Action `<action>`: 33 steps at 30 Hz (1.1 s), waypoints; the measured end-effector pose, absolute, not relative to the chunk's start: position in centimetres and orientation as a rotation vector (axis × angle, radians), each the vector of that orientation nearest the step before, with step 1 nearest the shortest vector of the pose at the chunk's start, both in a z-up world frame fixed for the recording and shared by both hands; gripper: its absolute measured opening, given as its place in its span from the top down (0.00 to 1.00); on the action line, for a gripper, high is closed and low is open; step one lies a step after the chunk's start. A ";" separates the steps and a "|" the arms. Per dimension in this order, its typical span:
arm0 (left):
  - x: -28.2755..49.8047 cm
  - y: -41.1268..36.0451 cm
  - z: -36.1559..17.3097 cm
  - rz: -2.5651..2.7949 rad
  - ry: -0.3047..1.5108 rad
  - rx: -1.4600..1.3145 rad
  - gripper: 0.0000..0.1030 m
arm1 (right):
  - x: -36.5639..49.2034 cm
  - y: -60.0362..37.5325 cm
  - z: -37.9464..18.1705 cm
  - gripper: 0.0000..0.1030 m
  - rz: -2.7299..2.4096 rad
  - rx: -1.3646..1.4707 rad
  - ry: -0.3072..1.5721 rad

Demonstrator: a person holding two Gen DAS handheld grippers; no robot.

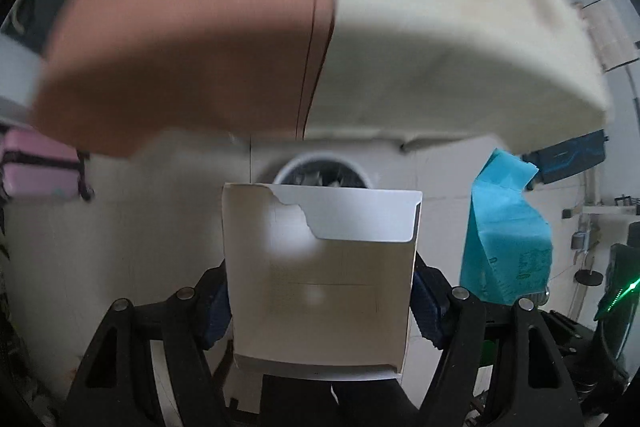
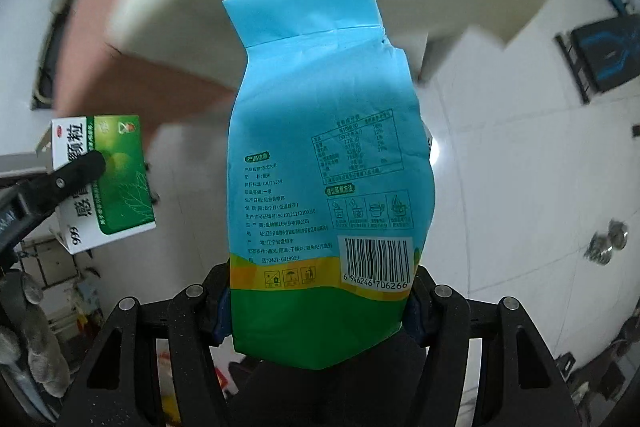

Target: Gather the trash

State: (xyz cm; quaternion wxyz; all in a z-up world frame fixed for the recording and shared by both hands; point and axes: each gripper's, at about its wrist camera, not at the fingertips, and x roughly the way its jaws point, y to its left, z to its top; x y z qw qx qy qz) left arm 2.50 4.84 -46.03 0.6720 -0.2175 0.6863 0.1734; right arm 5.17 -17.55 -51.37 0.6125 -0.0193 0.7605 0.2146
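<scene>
1. Jaws, left gripper (image 1: 320, 303): closed onto the 2 side walls of an empty white carton (image 1: 320, 279), held upright off the floor. Seen from the right wrist view as a green-and-white medicine box (image 2: 106, 183), printed face outward.
2. Jaws, right gripper (image 2: 320, 307): closed onto the lower green band of a blue food bag (image 2: 324, 167), held upright with the folded top pointing away from the camera.
3. Location of trash bin (image 1: 320, 173): on the tiled floor (image 1: 120, 227), directly beyond the carton's top edge, round rim visible, crumpled contents already inside. Not visible in the right wrist view.
4. Progress, judged: both pieces picked up and carried; neither yet released into the bin. Some trash apparently deposited already. Remaining: bring each item over the rim, open, drop. Further litter on the floor: cannot tell.
5. Carton material: thin paperboard, matte white inside, 1 flap torn along a ragged edge, corners square. Likely to crush if squeezed harder.
6. Bag material: glossy plastic film, slightly puffed body, creased neck, barcode and printed tables on the rear face. Likely slippery and easily deformed.
7. Surroundings: a pink-and-cream cushion (image 1: 360, 27) overhanging above the bin, soft rounded edge; a pink suitcase (image 1: 40, 167) at far left.
</scene>
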 end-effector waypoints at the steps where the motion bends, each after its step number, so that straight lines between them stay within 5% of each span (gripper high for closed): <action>1: 2.5 4.8 -48.2 0.385 1.557 -0.510 0.31 | 4.9 -17.4 -54.8 0.36 0.498 -0.045 1.777; 10: 3.0 6.4 -69.0 0.397 1.629 -0.614 0.17 | 5.2 -15.0 -76.2 0.32 0.526 0.001 1.867; 12: 2.1 6.7 -71.1 0.410 1.632 -0.605 0.00 | 4.9 -14.4 -79.5 0.24 0.536 -0.003 1.870; 14: 1.8 6.8 -72.6 0.429 1.633 -0.602 0.00 | 4.9 -13.4 -81.2 0.07 0.551 -0.014 1.875; 16: 1.2 6.9 -72.8 0.447 1.622 -0.585 0.00 | 4.6 -13.2 -82.4 0.05 0.545 -0.030 1.874; 24: -2.0 7.2 -68.4 0.567 1.594 -0.509 0.00 | 5.7 -12.6 -79.0 0.02 0.472 -0.200 1.764; 33: -5.1 6.6 -56.5 0.555 1.572 -0.490 0.00 | 5.6 -14.2 -64.2 0.02 0.441 -0.256 1.659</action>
